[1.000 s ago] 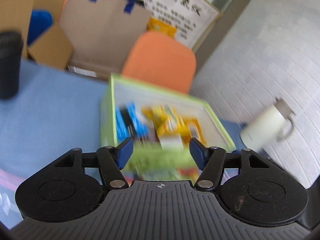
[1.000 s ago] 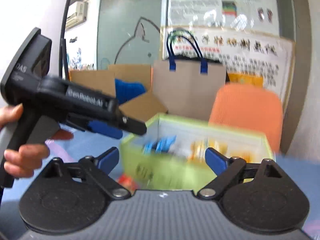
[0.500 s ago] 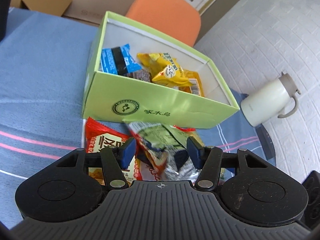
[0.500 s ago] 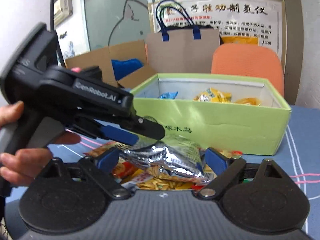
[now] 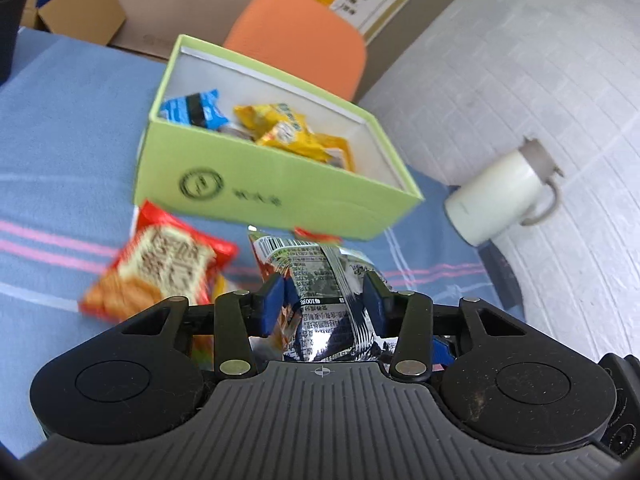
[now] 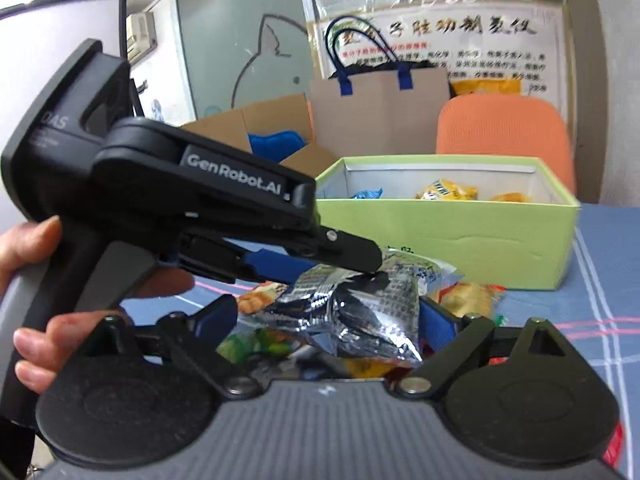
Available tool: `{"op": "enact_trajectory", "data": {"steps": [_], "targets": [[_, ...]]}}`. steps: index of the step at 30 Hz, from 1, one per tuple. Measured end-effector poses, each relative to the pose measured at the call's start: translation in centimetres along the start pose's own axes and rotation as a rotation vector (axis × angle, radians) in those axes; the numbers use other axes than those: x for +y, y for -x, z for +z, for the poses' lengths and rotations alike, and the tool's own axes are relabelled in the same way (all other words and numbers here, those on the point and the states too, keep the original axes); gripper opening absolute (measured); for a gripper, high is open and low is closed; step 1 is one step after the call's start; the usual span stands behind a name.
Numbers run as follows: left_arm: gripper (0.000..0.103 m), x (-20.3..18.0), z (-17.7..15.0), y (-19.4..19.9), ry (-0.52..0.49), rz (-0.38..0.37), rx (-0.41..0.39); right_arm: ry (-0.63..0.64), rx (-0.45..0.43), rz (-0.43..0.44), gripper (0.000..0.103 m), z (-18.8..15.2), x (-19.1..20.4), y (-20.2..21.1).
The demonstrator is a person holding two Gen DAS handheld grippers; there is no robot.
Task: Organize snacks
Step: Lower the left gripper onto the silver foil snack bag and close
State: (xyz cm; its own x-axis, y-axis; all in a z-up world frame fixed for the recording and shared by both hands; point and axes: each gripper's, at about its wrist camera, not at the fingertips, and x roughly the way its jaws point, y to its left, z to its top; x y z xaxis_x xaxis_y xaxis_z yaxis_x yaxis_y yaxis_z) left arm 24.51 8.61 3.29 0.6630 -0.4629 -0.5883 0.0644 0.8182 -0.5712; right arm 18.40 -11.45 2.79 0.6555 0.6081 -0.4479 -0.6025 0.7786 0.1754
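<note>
**Left gripper closing on silver packet before green box**

The left gripper (image 5: 324, 300) has just been narrowing its jaws, blue pads against a crinkled silver foil snack packet (image 5: 320, 280) atop the loose snacks on the blue striped tablecloth (image 5: 60, 128), just before the open light-green cardboard box (image 5: 256, 184). The right gripper (image 6: 324, 320) gapes wide, gripping nothing.

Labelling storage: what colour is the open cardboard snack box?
Light green cardboard snack box, white inside; clearest in left wrist view.
</note>
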Motion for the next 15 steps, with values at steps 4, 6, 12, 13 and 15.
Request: {"op": "enact_trajectory", "data": {"steps": [4, 6, 12, 13, 15], "targets": [[0.023, -1.7, -3.9, 1.4, -0.021, 0.0, 0.005, -0.017, 0.01, -0.018, 0.093, -2.7, 0.7, 3.5], [0.024, -2.1, -6.0, 1.4, -0.023, -0.008, 0.028, -0.022, 0.03, -0.036, 0.093, -4.4, 0.9, 4.7], [0.036, -2.3, -10.1, 0.4, -0.006, -0.015, 0.123, -0.077, 0.072, -0.078, 0.093, -8.1, -0.2, 6.9], [0.038, -2.2, -10.3, 0.6, 0.003, -0.017, 0.122, -0.085, 0.06, -0.087, 0.093, -8.2, -0.5, 7.4], [0.044, -2.2, -10.6, 1.3, 0.002, 0.001, 0.106, -0.099, 0.048, -0.093, 0.093, -8.4, -0.8, 7.9]]}}
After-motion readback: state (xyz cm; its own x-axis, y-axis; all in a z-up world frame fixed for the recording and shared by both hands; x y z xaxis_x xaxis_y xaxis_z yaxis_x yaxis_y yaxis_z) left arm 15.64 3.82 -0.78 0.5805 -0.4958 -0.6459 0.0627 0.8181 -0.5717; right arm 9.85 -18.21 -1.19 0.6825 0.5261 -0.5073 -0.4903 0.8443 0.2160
